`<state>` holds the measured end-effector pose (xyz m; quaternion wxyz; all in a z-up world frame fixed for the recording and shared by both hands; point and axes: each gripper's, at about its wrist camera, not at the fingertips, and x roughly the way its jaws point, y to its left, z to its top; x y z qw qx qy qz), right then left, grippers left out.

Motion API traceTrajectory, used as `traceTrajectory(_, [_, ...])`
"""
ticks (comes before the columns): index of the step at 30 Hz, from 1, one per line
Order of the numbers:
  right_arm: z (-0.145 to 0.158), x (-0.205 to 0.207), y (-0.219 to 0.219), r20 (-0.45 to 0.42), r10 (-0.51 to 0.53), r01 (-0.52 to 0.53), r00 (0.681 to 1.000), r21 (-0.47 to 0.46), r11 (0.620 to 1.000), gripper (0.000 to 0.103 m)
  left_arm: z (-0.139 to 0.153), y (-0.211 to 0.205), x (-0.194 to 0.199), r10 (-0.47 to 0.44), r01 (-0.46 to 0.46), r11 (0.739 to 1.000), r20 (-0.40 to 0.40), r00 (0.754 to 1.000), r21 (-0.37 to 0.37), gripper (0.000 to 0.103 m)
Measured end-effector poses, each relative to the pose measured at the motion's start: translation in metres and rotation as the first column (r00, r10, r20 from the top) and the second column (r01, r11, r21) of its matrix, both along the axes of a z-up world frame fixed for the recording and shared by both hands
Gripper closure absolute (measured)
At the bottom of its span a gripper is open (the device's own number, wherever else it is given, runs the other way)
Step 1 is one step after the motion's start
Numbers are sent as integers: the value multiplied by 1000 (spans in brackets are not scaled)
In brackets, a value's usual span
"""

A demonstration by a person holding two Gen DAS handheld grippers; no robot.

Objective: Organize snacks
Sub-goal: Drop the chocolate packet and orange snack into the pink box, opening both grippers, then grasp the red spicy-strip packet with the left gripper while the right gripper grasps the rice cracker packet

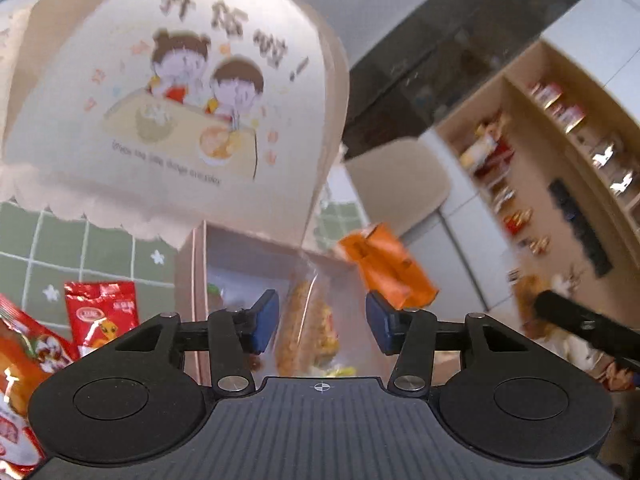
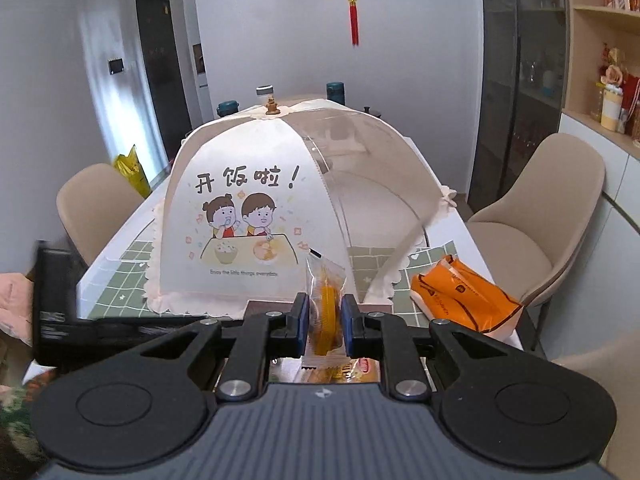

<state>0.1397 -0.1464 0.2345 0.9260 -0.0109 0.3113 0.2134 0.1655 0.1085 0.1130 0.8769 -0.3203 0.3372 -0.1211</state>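
My right gripper (image 2: 325, 320) is shut on a clear-wrapped yellow snack (image 2: 326, 304), held upright over a pale box (image 2: 260, 305) at the table's near edge. More packets (image 2: 360, 365) show under the fingers. My left gripper (image 1: 322, 322) is open, its blue pads (image 1: 264, 320) apart, pointing into the pinkish box (image 1: 200, 280). A clear packet of yellow-brown snack (image 1: 304, 320) stands in the box between the pads, and neither pad presses on it. An orange packet (image 1: 384, 268) (image 2: 464, 296) lies to the right of the box. Two red packets (image 1: 100, 316) lie to the left.
A big dome food cover (image 2: 248, 208) (image 1: 172, 100) with a cartoon print stands just behind the box on the green checked cloth (image 2: 120, 280). Beige chairs (image 2: 536, 232) flank the table. Shelves (image 1: 560, 128) line the right wall. The other gripper's black body (image 2: 56, 300) is at the left.
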Motion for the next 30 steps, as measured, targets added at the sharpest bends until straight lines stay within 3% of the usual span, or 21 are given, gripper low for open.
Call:
traceTrajectory(2, [-1,5,4,5,-3,3,1000,-10,1000,86,11,14,-11,27,-29,999,40,999,33,50])
traceTrajectory(4, [-3,15,10,-1,35,-35,999,50,998,80,18,35,-18,73,-75,995,27,997,68,50])
traceTrajectory(5, [-5,20,14,-20,60,-59,998,67,996,63,20,45,-20,98,-98,992,4,995,85,50])
traceTrajectory(7, [-12,28,25,-63,62,-59,996,49,997,50,18,66,-28,140,-133,983,-50,989,129,50])
traceTrajectory(10, [-22,25,31,-83,78,-74,994,54,996,50,4,88,-37,168,-133,969,-154,974,210,50])
traceTrajectory(13, [-37,11,33,-121,111,-106,986,44,993,48,-18,93,-38,161,-107,964,-214,963,243,50])
traceTrajectory(19, [-88,-35,30,-203,138,-155,970,-72,985,48,-46,66,-7,136,-75,960,-214,967,269,50])
traceTrajectory(22, [-110,-58,22,-236,128,-161,963,-123,979,48,-56,44,21,128,-54,938,-198,972,343,50])
traceTrajectory(25, [-128,-78,10,-269,103,-151,958,-166,975,48,-71,28,43,120,-18,899,-205,971,438,50])
traceTrajectory(30, [-146,-93,-8,-305,73,-132,950,-178,975,48,-83,10,37,69,53,835,-200,977,548,50])
